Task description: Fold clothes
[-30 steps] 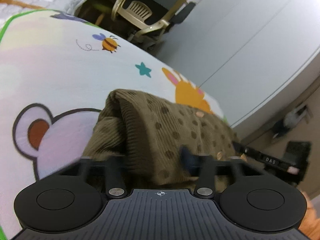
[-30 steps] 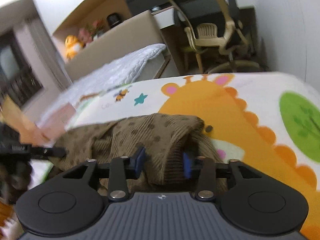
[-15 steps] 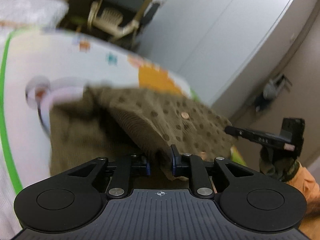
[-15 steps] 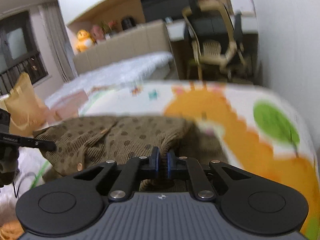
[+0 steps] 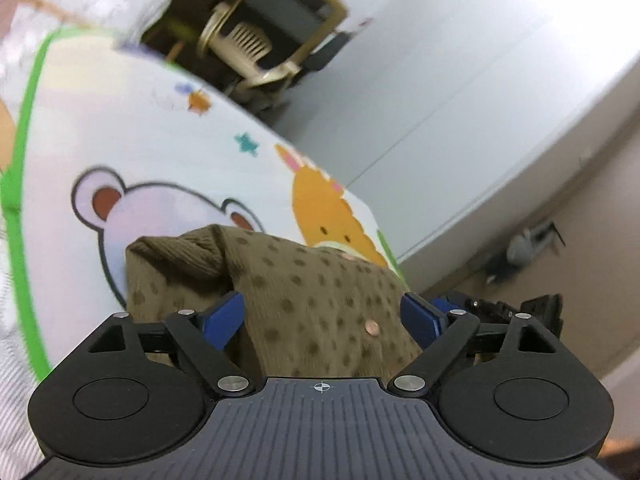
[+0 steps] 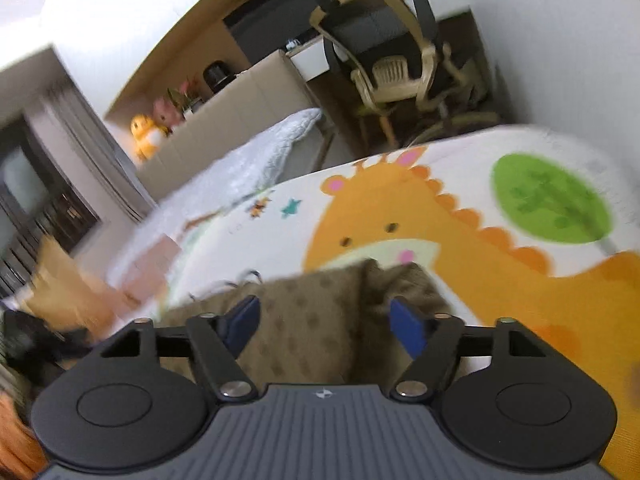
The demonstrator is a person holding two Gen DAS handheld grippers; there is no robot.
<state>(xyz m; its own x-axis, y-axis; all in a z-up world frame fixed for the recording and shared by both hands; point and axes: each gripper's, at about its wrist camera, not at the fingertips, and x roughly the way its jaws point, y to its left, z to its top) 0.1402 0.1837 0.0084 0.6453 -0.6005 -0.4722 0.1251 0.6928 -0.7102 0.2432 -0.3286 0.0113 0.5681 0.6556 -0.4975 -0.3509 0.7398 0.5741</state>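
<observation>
An olive-brown dotted knit garment (image 5: 304, 292) with small buttons lies folded on the cartoon play mat (image 5: 160, 152). My left gripper (image 5: 322, 314) is open, its blue pads on either side of the garment's near edge. In the right wrist view the same garment (image 6: 320, 320) lies on the mat (image 6: 460, 232), over the giraffe print. My right gripper (image 6: 324, 324) is open too, its pads apart on either side of the folded cloth. The other gripper (image 5: 500, 312) shows at the right edge of the left wrist view.
A beige chair (image 6: 392, 76) and desk stand beyond the mat's far end. A white quilt (image 6: 260, 160) lies to the far left. A white wall (image 5: 440, 80) runs along the mat's right side. An orange cloth (image 6: 60, 292) lies at the left.
Both grippers were shut on the garment half a second ago; now both have opened and let it go. The garment has been drawn nearer and lies folded on the mat.
</observation>
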